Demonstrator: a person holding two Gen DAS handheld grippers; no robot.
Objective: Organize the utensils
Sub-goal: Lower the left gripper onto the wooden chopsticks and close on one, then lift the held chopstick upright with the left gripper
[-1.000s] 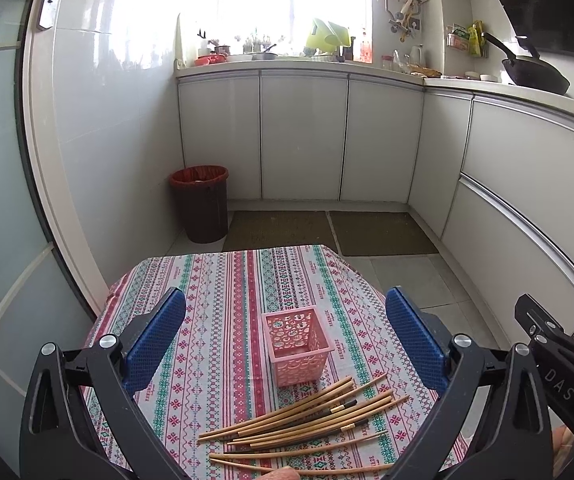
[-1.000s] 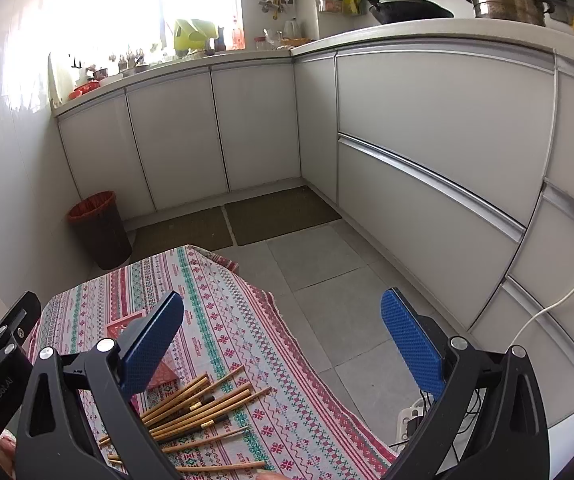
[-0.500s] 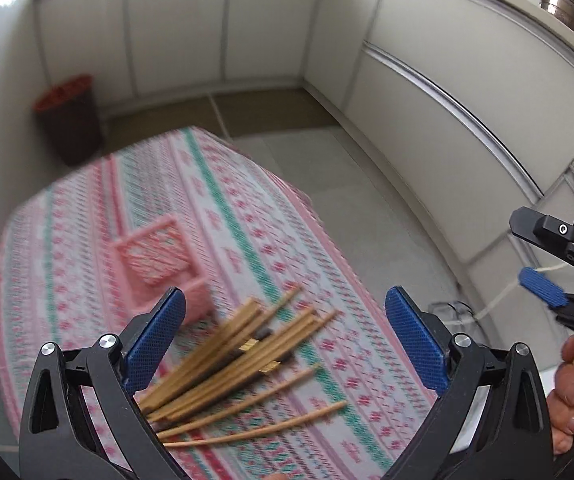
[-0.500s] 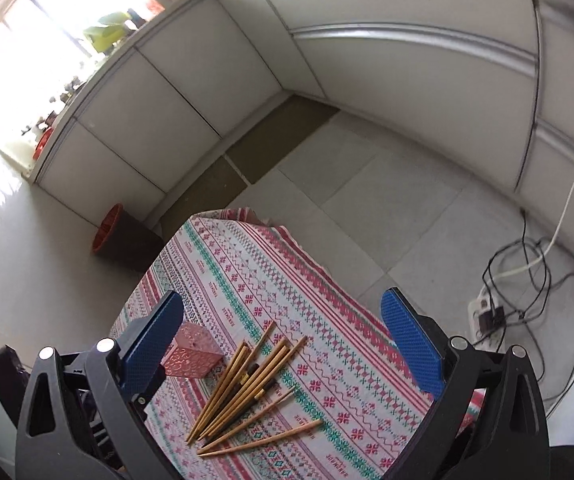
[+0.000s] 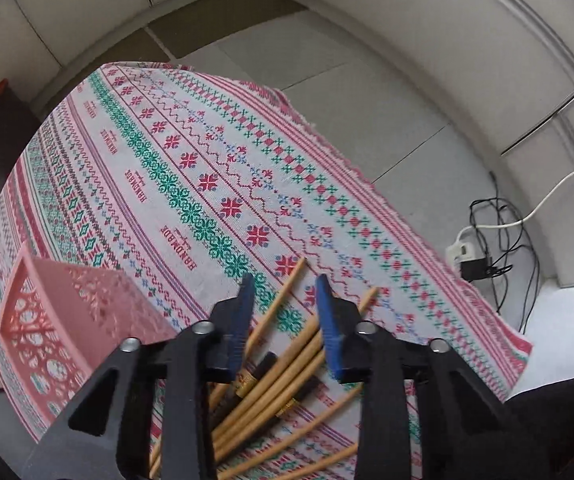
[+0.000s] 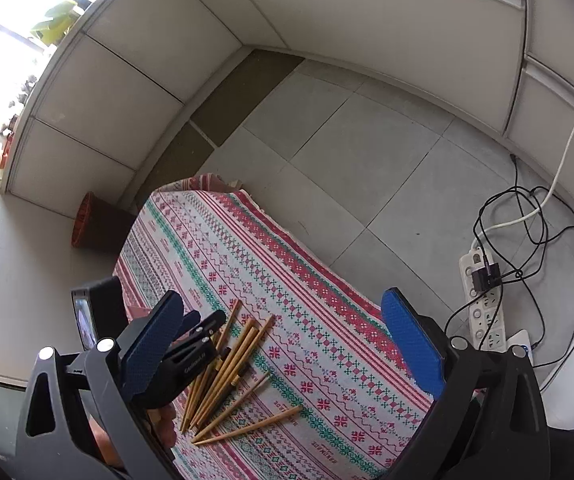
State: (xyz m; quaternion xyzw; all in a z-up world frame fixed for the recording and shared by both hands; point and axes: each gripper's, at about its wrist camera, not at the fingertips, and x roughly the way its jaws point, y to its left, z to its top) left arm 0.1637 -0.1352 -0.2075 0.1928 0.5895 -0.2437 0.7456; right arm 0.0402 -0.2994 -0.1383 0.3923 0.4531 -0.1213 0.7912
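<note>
Several wooden chopsticks [image 5: 287,356] lie in a loose pile on the patterned tablecloth [image 5: 191,184]. My left gripper [image 5: 285,312] hangs low over the pile with its blue fingers partly closed, either side of a few sticks, gripping nothing that I can see. A pink plastic basket [image 5: 67,320] stands just left of it. In the right wrist view the same chopsticks [image 6: 231,364] show, with the left gripper [image 6: 203,332] at their left end. My right gripper [image 6: 283,352] is wide open and empty, high above the table.
A red waste bin [image 6: 95,224] stands on the floor by the far table corner. A power strip with cables [image 6: 487,300] lies on the floor to the right. White cabinets ring the room. The table's right edge [image 5: 427,240] is near the pile.
My left gripper has dropped down onto the chopstick pile and its fingers have narrowed from wide open. My right gripper has risen and tilted downward, staying open.
</note>
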